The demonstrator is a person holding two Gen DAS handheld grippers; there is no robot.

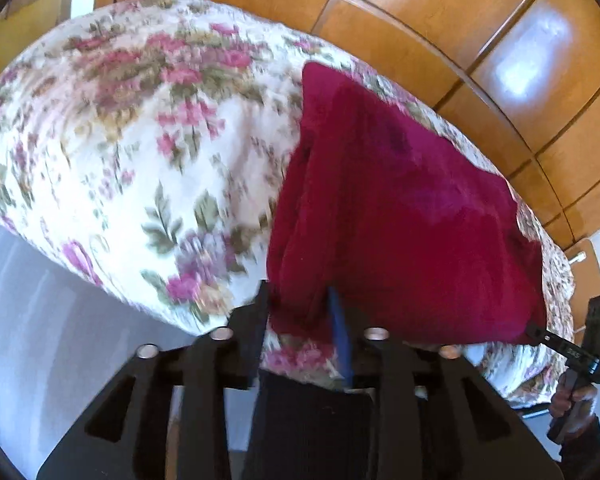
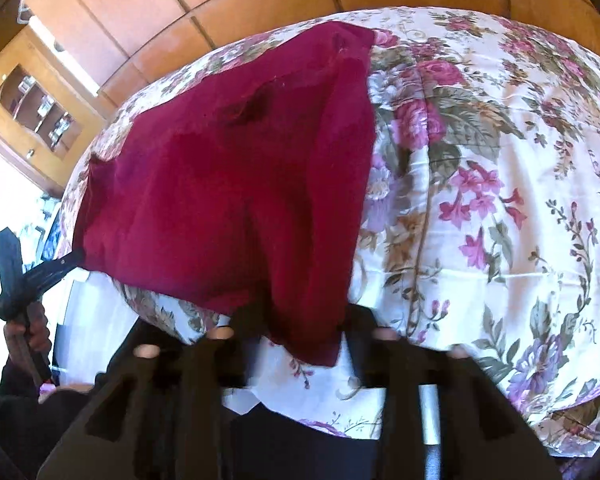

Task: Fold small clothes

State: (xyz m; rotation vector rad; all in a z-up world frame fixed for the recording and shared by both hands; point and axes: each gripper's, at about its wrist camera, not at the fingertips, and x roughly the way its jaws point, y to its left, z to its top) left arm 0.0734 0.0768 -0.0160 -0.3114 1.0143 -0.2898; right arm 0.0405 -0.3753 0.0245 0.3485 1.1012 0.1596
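One crimson garment (image 1: 400, 208) lies on my floral bedspread (image 1: 132, 152). My left gripper (image 1: 300, 312) pinches its near corner; my right gripper (image 2: 300, 336) straddles the other corner, grip unclear. No readable writing.

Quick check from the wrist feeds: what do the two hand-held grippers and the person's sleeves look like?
Both are matte black plastic. The left hand-held gripper has angular fingers with slot cut-outs, round silver studs and one blue finger pad. The right hand-held gripper has the same black build and studs; a small green light shows on its body. Dark sleeves cover the wrists.
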